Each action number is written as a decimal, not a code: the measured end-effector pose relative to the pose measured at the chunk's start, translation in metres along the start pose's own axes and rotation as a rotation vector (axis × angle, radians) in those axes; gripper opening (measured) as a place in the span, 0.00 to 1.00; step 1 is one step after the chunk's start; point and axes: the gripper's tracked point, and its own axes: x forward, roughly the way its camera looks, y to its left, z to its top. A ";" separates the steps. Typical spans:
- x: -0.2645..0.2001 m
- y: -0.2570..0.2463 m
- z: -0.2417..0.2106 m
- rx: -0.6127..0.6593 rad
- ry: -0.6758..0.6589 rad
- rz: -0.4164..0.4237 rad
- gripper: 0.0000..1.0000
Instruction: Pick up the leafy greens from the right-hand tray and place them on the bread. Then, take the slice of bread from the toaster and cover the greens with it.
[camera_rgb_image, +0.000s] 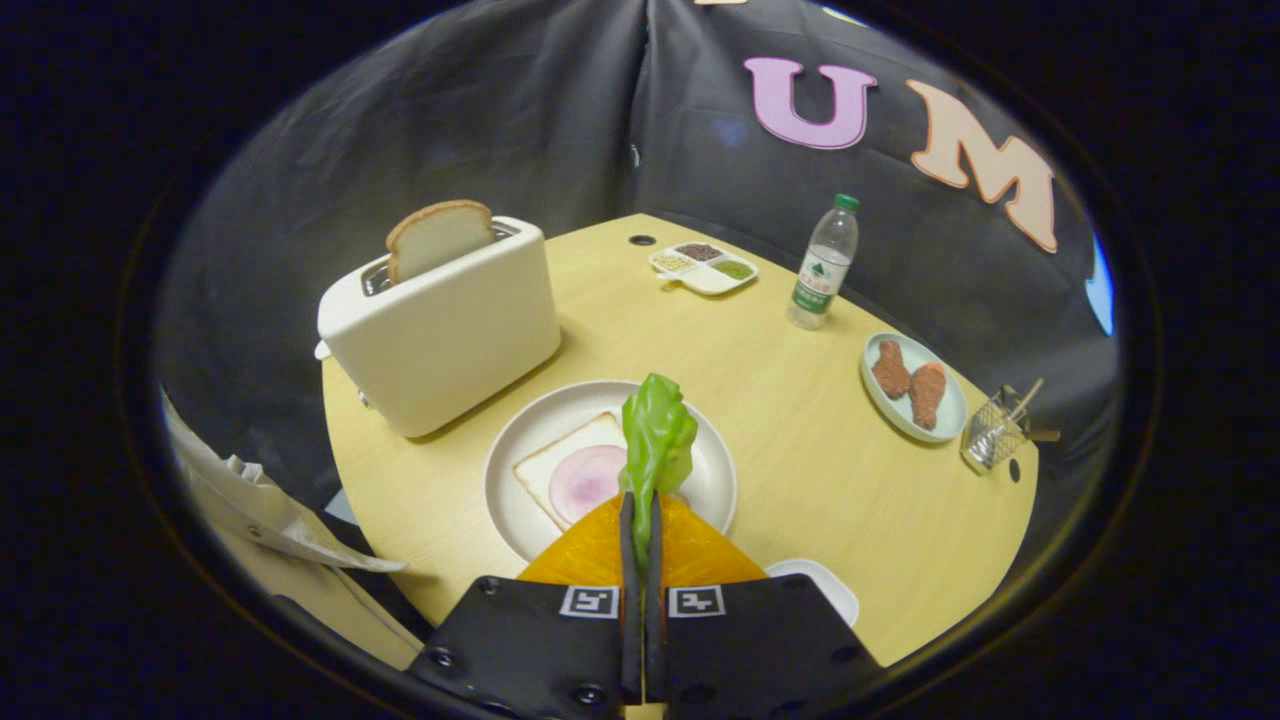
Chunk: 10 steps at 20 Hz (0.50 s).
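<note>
We start with the tabletop, which carries everything. At its eleven o'clock stands the toaster, a slice of bread poking up from its slot, ready to lift out later. In front of it sits the round plate, holding the bread base with a pink ham slice on top. At three o'clock a small dish of fried pieces lies beyond a bottle. Our tongs are pressed nearly together, pinching the stem of the leafy greens, so the leaf stands up just ahead of the tips, over the plate's near right part. We judge the greens are carried for placing on the ham. The tongs point forward and slightly down toward the plate.
</note>
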 end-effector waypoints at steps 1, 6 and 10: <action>0.003 0.004 0.003 -0.007 0.000 0.008 0.04; 0.019 0.025 0.011 -0.025 0.010 0.041 0.04; 0.029 0.042 0.013 -0.055 0.026 0.070 0.04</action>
